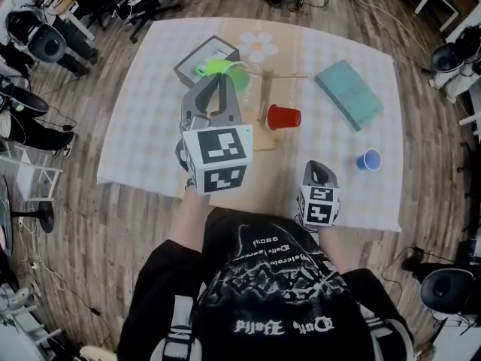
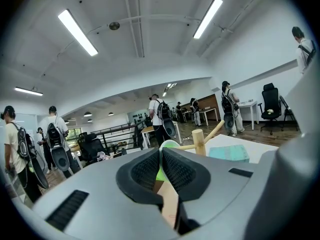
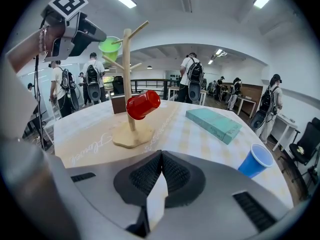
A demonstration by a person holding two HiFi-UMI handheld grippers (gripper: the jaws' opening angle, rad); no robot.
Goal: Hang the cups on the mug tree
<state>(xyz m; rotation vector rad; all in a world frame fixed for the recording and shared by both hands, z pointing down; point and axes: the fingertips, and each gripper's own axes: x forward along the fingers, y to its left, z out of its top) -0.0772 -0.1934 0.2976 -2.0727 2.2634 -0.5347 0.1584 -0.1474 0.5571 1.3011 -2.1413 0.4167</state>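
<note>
Left gripper (image 2: 161, 159) pinches green cup (image 3: 109, 45) by its rim beside the mug tree (image 3: 128, 74); right gripper (image 3: 161, 159) closed, empty.

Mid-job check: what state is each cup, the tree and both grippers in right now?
mug tree: upright on the table.
green cup: gripped by the rim, raised at an upper peg's tip.
red cup: hanging tilted on a lower peg.
blue cup: upright on the table, untouched.
left gripper: jaws shut on the green cup.
right gripper: jaws shut, empty.
</note>
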